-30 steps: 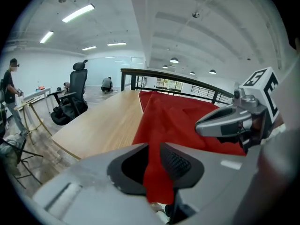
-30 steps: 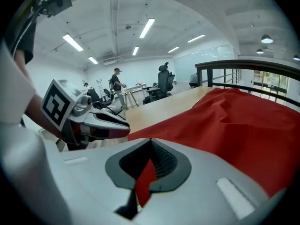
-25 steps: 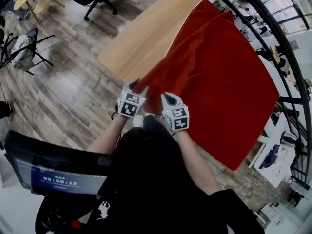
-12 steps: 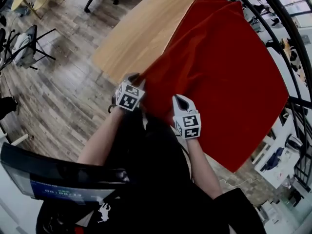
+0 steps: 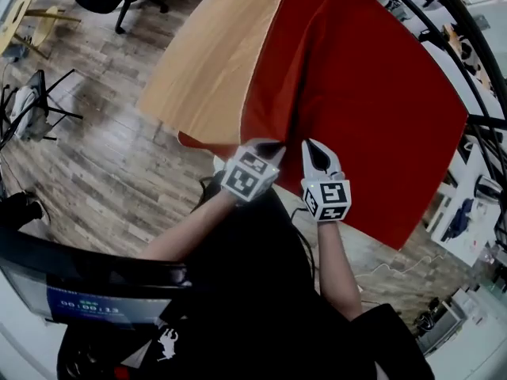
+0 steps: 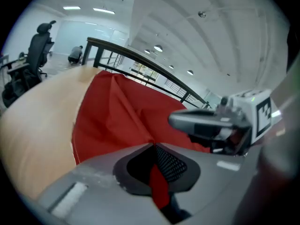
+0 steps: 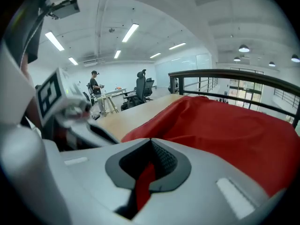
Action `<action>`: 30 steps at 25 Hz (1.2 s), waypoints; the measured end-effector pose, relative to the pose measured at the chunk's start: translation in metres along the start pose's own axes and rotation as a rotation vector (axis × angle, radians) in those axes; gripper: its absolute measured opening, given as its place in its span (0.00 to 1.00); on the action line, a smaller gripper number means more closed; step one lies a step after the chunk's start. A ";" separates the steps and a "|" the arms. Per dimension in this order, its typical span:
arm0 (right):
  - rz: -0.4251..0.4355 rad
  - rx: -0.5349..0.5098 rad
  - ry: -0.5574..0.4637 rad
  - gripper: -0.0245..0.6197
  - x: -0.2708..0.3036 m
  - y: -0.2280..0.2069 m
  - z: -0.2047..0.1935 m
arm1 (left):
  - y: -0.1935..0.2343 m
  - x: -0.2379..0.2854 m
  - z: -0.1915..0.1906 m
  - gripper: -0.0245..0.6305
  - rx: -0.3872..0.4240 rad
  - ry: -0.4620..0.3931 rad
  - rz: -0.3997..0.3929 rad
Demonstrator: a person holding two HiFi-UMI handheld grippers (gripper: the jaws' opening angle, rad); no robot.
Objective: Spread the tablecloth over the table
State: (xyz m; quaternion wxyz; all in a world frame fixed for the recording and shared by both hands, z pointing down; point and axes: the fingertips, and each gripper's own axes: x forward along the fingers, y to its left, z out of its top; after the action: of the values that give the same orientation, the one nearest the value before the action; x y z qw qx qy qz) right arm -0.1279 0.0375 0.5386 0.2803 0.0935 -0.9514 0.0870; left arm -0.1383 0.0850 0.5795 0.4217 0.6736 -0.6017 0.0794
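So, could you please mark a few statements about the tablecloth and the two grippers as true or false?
1. The left gripper is shut on the red tablecloth. True; its jaws have just closed, with a strip of cloth pinched between them.
2. The right gripper is open and empty. False: it is also shut on the tablecloth.
3. The tablecloth covers the whole table. False: in the head view the left part of the wooden top is bare.
4. The two grippers are side by side at the cloth's near edge. True.
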 end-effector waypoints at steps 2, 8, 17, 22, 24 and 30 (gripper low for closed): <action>0.036 -0.045 -0.002 0.05 -0.002 0.011 0.018 | -0.006 0.034 -0.021 0.06 -0.024 0.022 -0.028; 0.228 0.061 0.198 0.05 0.064 0.032 -0.027 | -0.013 0.034 -0.033 0.27 0.112 -0.034 0.009; 0.211 -0.098 0.324 0.05 0.081 0.026 -0.090 | 0.109 -0.054 -0.041 0.29 -0.090 -0.092 0.301; 0.214 -0.147 0.340 0.05 0.081 0.027 -0.091 | 0.123 -0.020 -0.055 0.33 0.015 0.064 0.418; 0.211 -0.137 0.336 0.05 0.081 0.026 -0.090 | 0.118 -0.015 -0.057 0.41 0.070 0.077 0.466; 0.234 -0.133 0.316 0.05 0.082 0.028 -0.085 | 0.099 -0.003 -0.063 0.17 0.151 0.117 0.521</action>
State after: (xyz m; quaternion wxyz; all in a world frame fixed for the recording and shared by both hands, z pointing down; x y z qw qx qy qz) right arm -0.1576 0.0722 0.6505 0.4194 -0.0510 -0.9037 0.0693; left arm -0.2010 0.1372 0.6639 0.3695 0.5202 -0.7217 0.2685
